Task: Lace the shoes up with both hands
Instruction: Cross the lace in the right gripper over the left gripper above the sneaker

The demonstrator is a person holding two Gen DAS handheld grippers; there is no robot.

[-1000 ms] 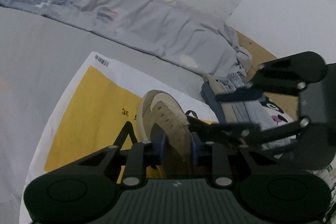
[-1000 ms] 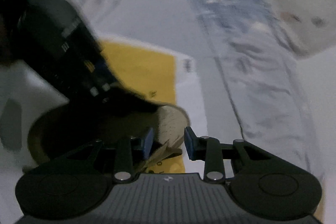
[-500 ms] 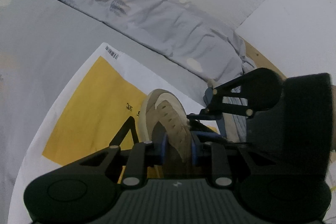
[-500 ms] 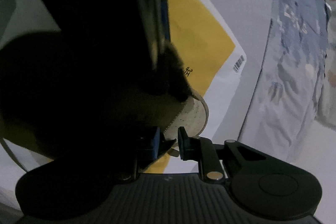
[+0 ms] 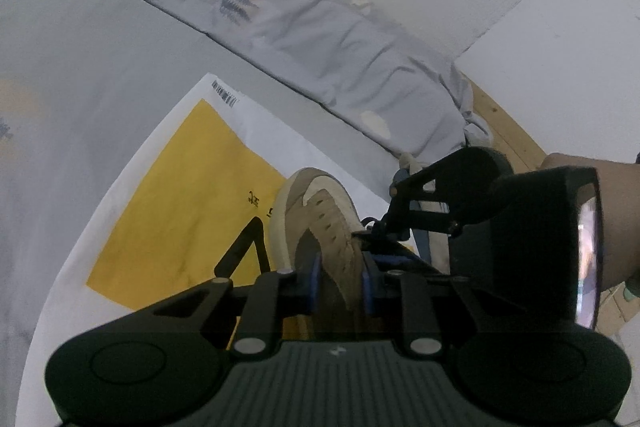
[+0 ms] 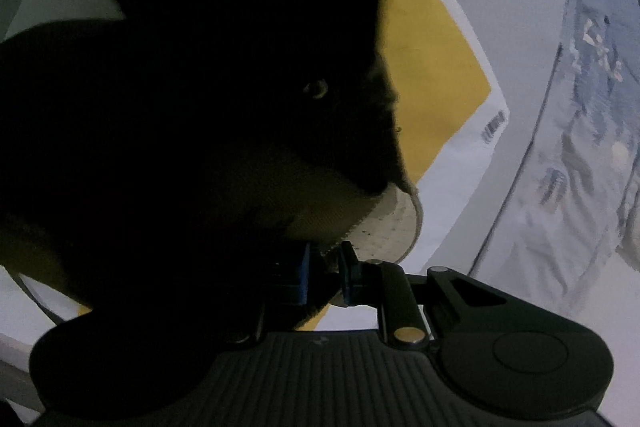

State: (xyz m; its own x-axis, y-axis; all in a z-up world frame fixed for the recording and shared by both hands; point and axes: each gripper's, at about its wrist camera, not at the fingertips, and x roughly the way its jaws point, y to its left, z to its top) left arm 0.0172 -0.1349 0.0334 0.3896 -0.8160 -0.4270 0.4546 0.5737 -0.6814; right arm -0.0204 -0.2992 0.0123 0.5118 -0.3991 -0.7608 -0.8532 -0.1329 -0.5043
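A tan suede shoe (image 5: 316, 211) with empty eyelets lies on a yellow and white sheet (image 5: 180, 195), toe pointing away. My left gripper (image 5: 339, 279) is shut on the shoe's eyelet flap. My right gripper (image 6: 325, 269) comes in from the right, seen in the left wrist view (image 5: 432, 211), and is nearly shut on the edge of the shoe's other flap (image 6: 384, 227). The left gripper's dark body (image 6: 200, 87) blocks most of the right wrist view. No lace shows in either view.
A grey-blue patterned quilt (image 5: 304, 27) lies beyond the sheet, also at the right of the right wrist view (image 6: 580, 107). A white wall (image 5: 560, 67) and a wooden strip (image 5: 504, 131) stand behind. The sheet lies on a grey bed surface (image 5: 80, 67).
My right gripper has moved in close beside the left and narrowed its jaws on the shoe's flap edge. The left gripper has kept its hold on the shoe.
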